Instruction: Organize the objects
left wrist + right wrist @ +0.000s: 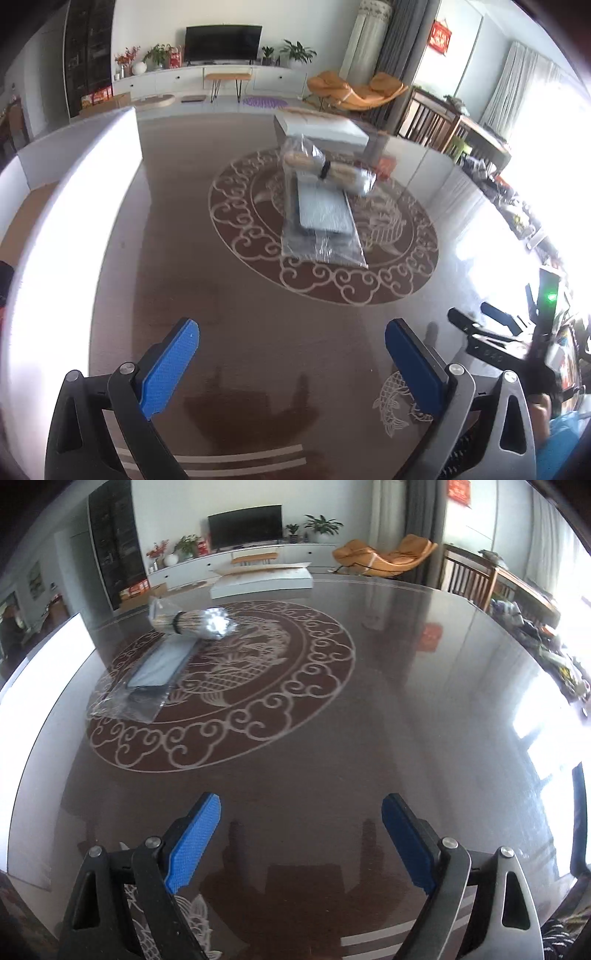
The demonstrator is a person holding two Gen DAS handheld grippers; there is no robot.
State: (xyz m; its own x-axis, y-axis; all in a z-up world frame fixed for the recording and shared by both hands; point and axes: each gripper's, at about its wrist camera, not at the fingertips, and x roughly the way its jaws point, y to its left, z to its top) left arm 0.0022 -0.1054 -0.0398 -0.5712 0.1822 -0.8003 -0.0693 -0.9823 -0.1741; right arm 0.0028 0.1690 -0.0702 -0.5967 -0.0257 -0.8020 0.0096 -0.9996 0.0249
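Note:
A flat grey pack in a clear plastic bag (323, 218) lies on the patterned round table (258, 325), with a wrapped bundle of thin sticks (328, 170) across its far end. Both show in the right wrist view, the pack (155, 668) at far left and the bundle (195, 622) behind it. My left gripper (291, 354) is open and empty, well short of the pack. My right gripper (301, 830) is open and empty, far to the right of the pack. The right gripper also shows at the right edge of the left wrist view (491, 325).
A white box (321, 127) stands at the table's far side, also in the right wrist view (262, 581). A white box wall (66, 229) runs along the left. Clutter (517, 206) lines the table's right edge. A TV unit and an orange chair stand beyond the table.

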